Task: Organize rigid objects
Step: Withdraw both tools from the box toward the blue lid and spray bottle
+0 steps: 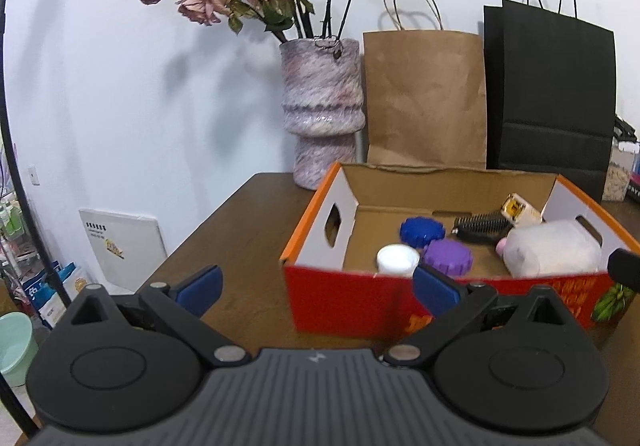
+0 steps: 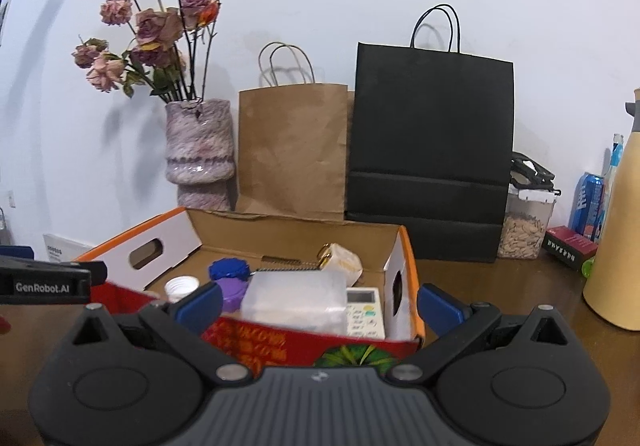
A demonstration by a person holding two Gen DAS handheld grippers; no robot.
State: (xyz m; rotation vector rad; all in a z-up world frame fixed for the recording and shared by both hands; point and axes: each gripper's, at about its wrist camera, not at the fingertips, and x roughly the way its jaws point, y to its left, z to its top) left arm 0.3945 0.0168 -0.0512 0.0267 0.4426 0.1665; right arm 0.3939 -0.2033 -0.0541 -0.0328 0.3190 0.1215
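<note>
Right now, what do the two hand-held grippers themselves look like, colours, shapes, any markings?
Both look alike. The left hand-held gripper and right hand-held gripper each have a dark grey ribbed body with a small white logo, two black round housings, black angled link arms with silver pivot pins, and blue pads on the fingers. In the right view, the left one's side reads "GenRobot.AI" in white. No cables or sleeves show.

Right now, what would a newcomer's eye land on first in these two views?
The open red-and-orange cardboard box in the middle of the wooden table, holding blue and purple lids and a hairbrush. Behind it along the wall stand a vase of dried roses, a brown paper bag and a black paper bag.
</note>
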